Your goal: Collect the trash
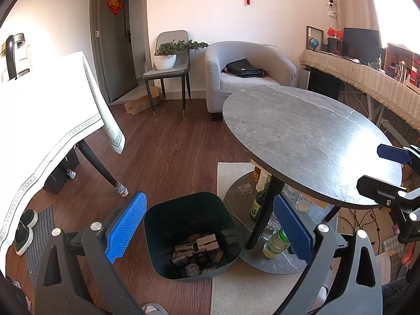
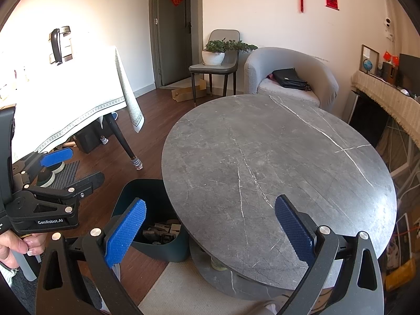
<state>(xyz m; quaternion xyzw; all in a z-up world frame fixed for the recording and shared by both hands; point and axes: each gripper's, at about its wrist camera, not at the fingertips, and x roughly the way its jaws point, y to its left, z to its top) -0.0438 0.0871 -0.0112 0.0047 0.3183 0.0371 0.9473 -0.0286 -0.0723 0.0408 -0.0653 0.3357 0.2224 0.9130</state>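
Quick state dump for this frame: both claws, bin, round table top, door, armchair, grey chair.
Left claw: open, empty, above the bin.
Right claw: open, empty, over the table edge.
Bin: no lid, upright, trash covers the bottom.
Round table: top bare.
Door: ajar.
Armchair: black bag on its seat.
Grey chair: potted plant on its seat.

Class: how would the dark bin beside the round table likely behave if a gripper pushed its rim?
The bin looks like thin plastic holding little trash, so probably light. It likely slides easily on the wood floor, and a high push might tip it.
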